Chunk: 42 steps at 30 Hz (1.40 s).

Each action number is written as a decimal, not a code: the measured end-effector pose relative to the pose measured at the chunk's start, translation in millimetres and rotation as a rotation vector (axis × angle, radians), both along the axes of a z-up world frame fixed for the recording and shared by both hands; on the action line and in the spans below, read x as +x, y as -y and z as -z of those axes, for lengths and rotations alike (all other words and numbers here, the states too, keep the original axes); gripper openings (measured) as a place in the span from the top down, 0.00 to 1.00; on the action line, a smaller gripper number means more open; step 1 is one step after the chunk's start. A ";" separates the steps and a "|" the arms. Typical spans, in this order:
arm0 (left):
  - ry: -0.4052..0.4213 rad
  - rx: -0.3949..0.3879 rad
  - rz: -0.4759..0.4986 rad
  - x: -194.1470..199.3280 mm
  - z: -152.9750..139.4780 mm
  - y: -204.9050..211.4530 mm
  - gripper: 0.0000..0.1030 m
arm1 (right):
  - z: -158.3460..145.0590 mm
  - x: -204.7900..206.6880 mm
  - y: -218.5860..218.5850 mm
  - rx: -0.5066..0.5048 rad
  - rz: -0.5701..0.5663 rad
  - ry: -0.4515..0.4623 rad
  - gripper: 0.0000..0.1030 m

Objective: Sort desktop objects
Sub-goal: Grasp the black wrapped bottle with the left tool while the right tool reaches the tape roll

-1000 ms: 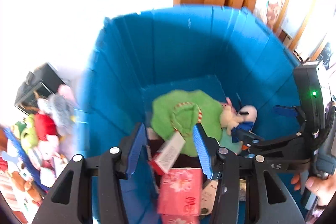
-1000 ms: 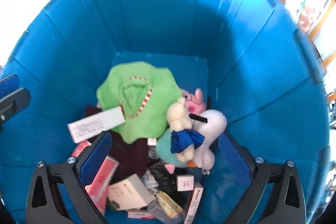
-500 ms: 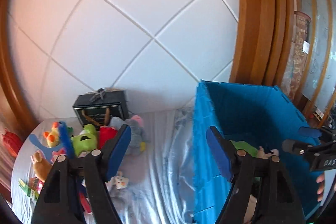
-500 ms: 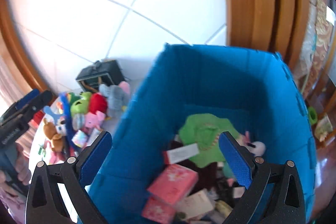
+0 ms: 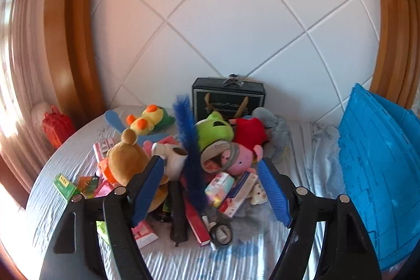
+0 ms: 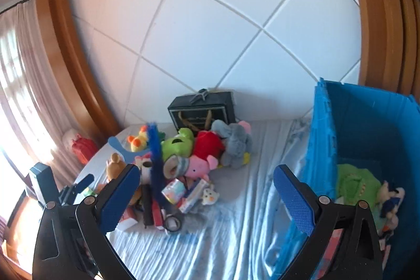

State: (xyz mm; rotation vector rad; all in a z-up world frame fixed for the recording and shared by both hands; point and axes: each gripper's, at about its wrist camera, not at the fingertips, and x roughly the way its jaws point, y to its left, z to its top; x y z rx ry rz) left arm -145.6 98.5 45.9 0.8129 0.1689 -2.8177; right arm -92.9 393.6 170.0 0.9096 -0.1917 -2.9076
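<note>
Pile of toys (image 5: 199,164) and small boxes on the striped sheet, pink pig (image 5: 240,158) in the middle, green frog (image 5: 214,130) behind it, blue bin (image 6: 367,148) at the right, green cloth (image 6: 354,185) inside

Both fisheye views ride behind their own blue-padded fingers and look obliquely down across the cloth-covered table (image 5: 302,138) toward the white tiled wall (image 5: 236,17). The left wrist view sits nearer, with the toy pile (image 5: 199,159) at frame centre and the blue bin (image 5: 380,175) at the right edge. The right wrist view stands farther back and rightward, showing the same pile (image 6: 183,164) left of centre and looking into the bin (image 6: 367,127) at right
</note>
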 end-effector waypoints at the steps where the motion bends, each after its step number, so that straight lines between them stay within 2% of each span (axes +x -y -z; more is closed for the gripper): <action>1: 0.004 0.024 -0.031 2.3 11.9 16.4 0.28 | 9.9 -1.8 9.7 0.001 0.003 -0.007 0.00; 3: 0.014 0.079 -0.085 2.1 39.0 44.5 0.28 | 36.9 -11.0 29.1 -0.001 0.024 -0.011 0.00; 6: 0.039 0.158 -0.107 -0.1 83.6 72.6 0.28 | 86.2 -25.0 49.3 0.003 0.063 -0.002 0.00; 8: 0.083 0.145 -0.106 -5.6 112.6 78.2 0.28 | 119.8 -33.4 58.5 0.017 0.048 0.039 0.00; 11: 0.142 0.049 -0.099 -11.6 148.0 75.5 0.28 | 172.7 -51.4 78.1 0.051 0.028 0.130 0.00; 12: 0.154 0.040 -0.093 -12.8 157.4 76.9 0.28 | 185.9 -54.8 82.2 0.056 0.022 0.154 0.00; 17: 0.172 0.096 -0.067 -29.1 184.0 82.0 0.28 | 239.1 -75.7 86.2 0.057 0.021 0.257 0.00; 25: 0.255 0.100 -0.011 -73.0 215.6 70.7 0.29 | 283.6 -108.1 90.6 0.067 -0.001 0.322 0.00; 26: 0.263 0.101 -0.010 -77.3 219.6 70.2 0.35 | 287.4 -112.4 91.3 0.063 -0.004 0.329 0.00; 27: 0.255 0.077 -0.019 -79.6 221.3 68.8 0.37 | 291.3 -115.7 91.4 0.058 -0.010 0.336 0.00; 29: 0.253 0.022 -0.025 -83.7 222.5 66.0 0.55 | 300.4 -119.9 92.3 0.049 -0.032 0.361 0.00; 30: 0.256 0.009 -0.021 -85.9 223.0 65.8 0.59 | 305.8 -121.0 93.2 0.045 -0.042 0.379 0.00; 32: 0.255 0.011 -0.015 -89.2 222.6 67.0 0.60 | 319.3 -121.6 97.5 0.025 -0.083 0.430 0.00; 34: 0.269 0.050 0.007 -95.9 223.5 68.2 0.60 | 330.7 -119.4 104.3 0.023 -0.117 0.475 0.00; 37: 0.288 0.039 0.004 -105.7 225.2 66.7 0.60 | 340.8 -112.3 111.9 0.019 -0.145 0.513 0.00; 38: 0.292 0.038 0.006 -106.3 224.8 67.3 0.64 | 342.7 -110.8 114.0 0.014 -0.160 0.523 0.01; 39: 0.289 0.041 -0.005 -103.8 224.0 69.6 0.69 | 343.8 -109.3 116.7 0.019 -0.172 0.531 0.03; 40: 0.287 0.055 -0.009 -99.2 223.4 73.0 0.72 | 344.0 -107.8 119.2 0.026 -0.184 0.533 0.10; 41: 0.295 0.090 0.002 -93.0 223.8 76.8 0.72 | 344.0 -106.2 121.9 0.031 -0.198 0.534 0.18; 42: 0.300 0.111 0.014 -85.2 223.9 77.9 0.72 | 344.6 -105.3 124.3 0.034 -0.210 0.537 0.21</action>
